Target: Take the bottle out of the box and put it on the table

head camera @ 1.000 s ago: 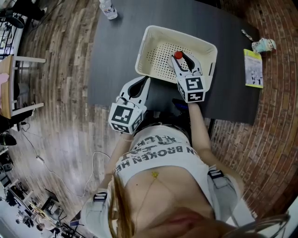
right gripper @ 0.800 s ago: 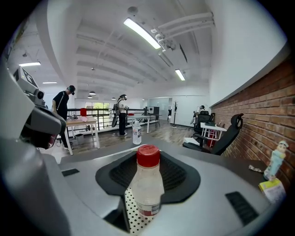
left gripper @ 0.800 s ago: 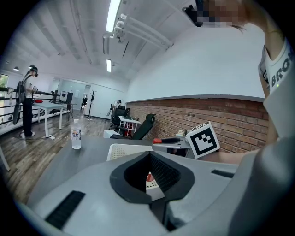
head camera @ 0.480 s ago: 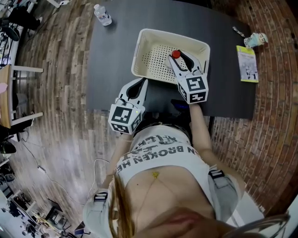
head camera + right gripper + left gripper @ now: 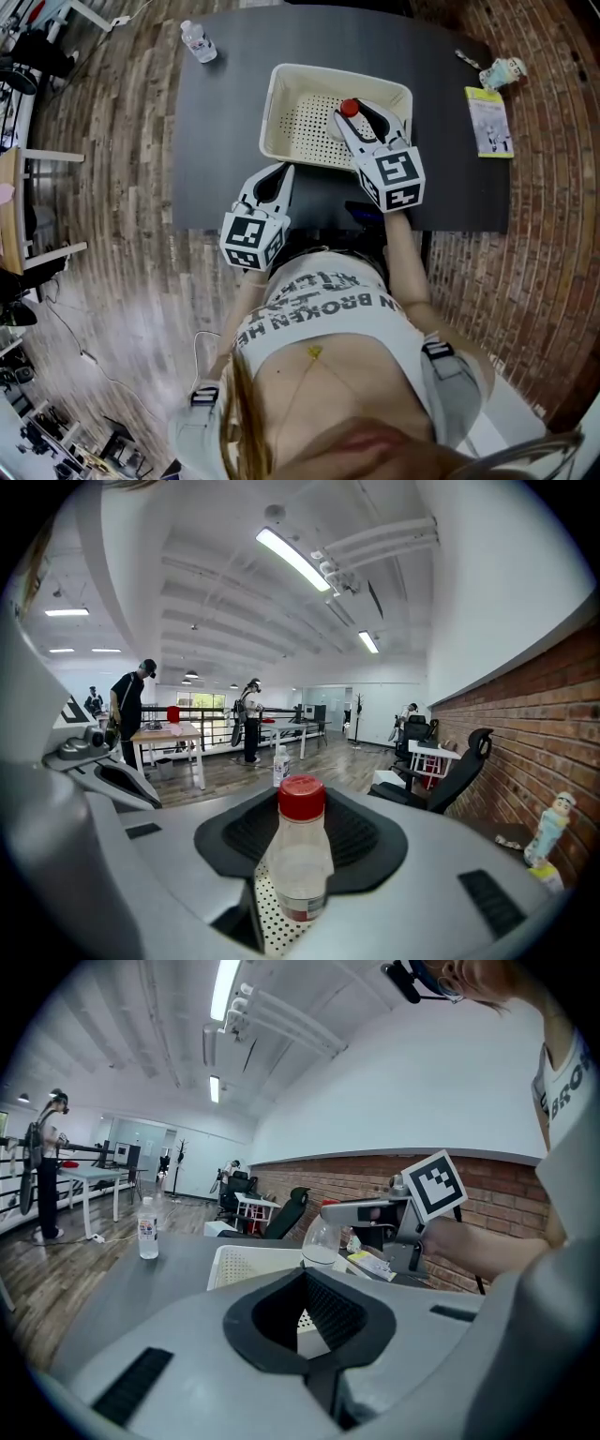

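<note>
A clear bottle with a red cap (image 5: 349, 108) hangs over the cream perforated box (image 5: 281, 84), which stands on the dark table (image 5: 225, 141). My right gripper (image 5: 354, 117) is shut on the bottle's body, and the bottle stands upright between the black pads. In the right gripper view the bottle (image 5: 300, 855) fills the gap, with the box's holed floor below it. My left gripper (image 5: 281, 173) hovers at the table's near edge, left of the box, with its jaw tips together and nothing in them. From the left gripper view (image 5: 305, 1283) the box (image 5: 244, 1260) and the held bottle (image 5: 321, 1241) show ahead.
A second water bottle (image 5: 197, 42) stands at the table's far left corner. A yellow-green booklet (image 5: 489, 122) and a small figure (image 5: 497, 73) lie at the table's right end. Brick floor runs on the right and wood floor on the left. People stand at distant tables (image 5: 164, 733).
My right gripper has risen with the bottle, lifting it higher above the box. The left gripper has stayed in place.
</note>
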Demonstrator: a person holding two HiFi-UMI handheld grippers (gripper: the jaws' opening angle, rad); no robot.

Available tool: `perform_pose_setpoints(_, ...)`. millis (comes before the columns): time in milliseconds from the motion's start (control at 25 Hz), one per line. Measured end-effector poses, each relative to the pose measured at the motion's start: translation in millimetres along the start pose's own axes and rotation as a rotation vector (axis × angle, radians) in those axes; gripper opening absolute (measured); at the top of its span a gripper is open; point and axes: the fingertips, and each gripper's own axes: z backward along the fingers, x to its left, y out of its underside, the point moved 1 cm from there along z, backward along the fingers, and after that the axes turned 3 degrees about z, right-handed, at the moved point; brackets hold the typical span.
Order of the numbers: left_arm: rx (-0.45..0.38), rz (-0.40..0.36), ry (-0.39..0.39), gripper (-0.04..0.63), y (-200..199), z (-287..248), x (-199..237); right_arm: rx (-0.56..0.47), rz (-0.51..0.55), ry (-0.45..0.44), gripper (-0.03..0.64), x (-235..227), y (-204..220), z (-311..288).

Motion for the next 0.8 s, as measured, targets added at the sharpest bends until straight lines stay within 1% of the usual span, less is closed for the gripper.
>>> perform_pose_setpoints(480, -0.004, -0.016, 0.038, 0.005, -2, -4, -10, -0.039, 0.023, 0.0, 0.147, -1, -39, 29)
perform_pose_setpoints(800, 0.01, -0.026, 0.067, 0.005, 0, -8, -21, -0.054, 0.012, 0.002, 0.147, -1, -46, 38)
